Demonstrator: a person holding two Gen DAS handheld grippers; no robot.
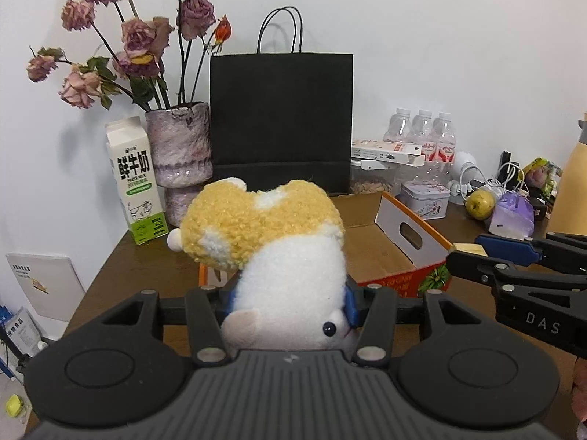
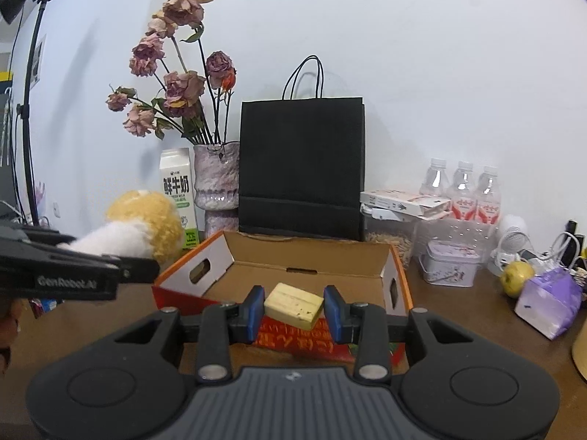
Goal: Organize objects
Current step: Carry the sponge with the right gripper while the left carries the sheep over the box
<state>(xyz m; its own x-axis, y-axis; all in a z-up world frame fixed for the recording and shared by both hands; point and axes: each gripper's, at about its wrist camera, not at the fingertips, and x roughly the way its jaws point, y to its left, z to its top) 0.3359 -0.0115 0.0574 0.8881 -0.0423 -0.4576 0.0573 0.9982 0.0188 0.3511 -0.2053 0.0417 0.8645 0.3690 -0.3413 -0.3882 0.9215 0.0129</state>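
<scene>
A yellow and white plush toy (image 1: 279,249) fills the middle of the left wrist view, upside down, with my left gripper (image 1: 290,302) shut on its white body. In the right wrist view the same plush toy (image 2: 143,227) hangs at the left, in front of the milk carton. My right gripper (image 2: 293,310) is shut on a pale yellow wooden block (image 2: 293,304), held above the near wall of an open cardboard box (image 2: 312,260) with orange and red sides. The right gripper (image 1: 473,253) also reaches in from the right of the left wrist view, over the box (image 1: 374,249).
On the brown table stand a milk carton (image 2: 178,198), a vase of dried roses (image 2: 216,179), a black paper bag (image 2: 302,168), water bottles (image 2: 462,190), a lilac tin (image 2: 451,262), a green apple (image 2: 517,277) and a purple pouch (image 2: 550,299). A light stand (image 2: 25,110) rises at the far left.
</scene>
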